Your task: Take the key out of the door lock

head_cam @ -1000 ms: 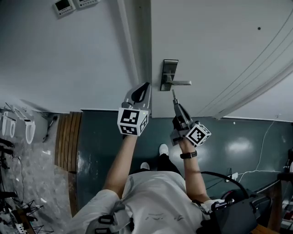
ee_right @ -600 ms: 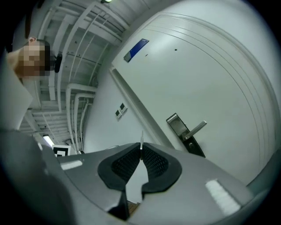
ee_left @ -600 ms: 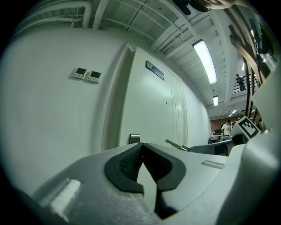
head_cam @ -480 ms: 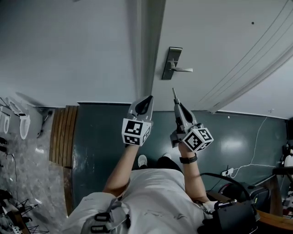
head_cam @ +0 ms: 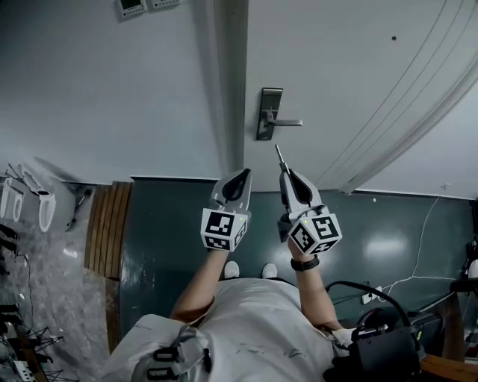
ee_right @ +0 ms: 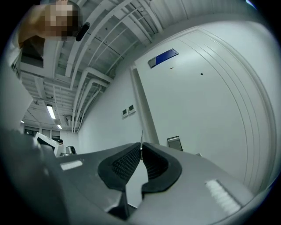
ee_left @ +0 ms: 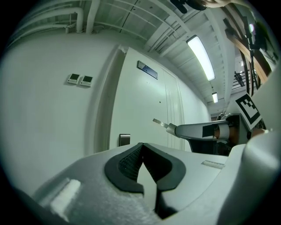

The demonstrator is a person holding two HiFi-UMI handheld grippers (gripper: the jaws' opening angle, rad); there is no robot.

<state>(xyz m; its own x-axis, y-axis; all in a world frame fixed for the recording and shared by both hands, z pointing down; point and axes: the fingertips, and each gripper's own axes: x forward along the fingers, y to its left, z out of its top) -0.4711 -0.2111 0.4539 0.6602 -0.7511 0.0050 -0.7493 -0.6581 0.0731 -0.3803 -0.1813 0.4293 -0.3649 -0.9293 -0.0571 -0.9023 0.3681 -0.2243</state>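
The door lock (head_cam: 268, 113) is a metal plate with a lever handle on the white door (head_cam: 351, 74); it shows small in the left gripper view (ee_left: 124, 139) and in the right gripper view (ee_right: 174, 143). My right gripper (head_cam: 284, 173) is shut on the key (head_cam: 278, 156), whose thin blade sticks out past the tips toward the lock, a short way below it. Seen edge-on, the key (ee_right: 141, 145) is pinched between the pads. My left gripper (head_cam: 240, 176) is shut with nothing in it, left of the right one. The key (ee_left: 160, 123) also shows from the left gripper.
A white wall (head_cam: 112, 97) with two small control panels (head_cam: 142, 6) lies left of the door frame (head_cam: 230, 89). Dark green floor (head_cam: 164, 224) is below, with wooden slats (head_cam: 104, 224) at left and cables and equipment (head_cam: 388, 343) at lower right.
Both grippers have drawn back from the door and now sit lower in the head view. The right one has kept hold of the key; the gap between key and lock has grown.
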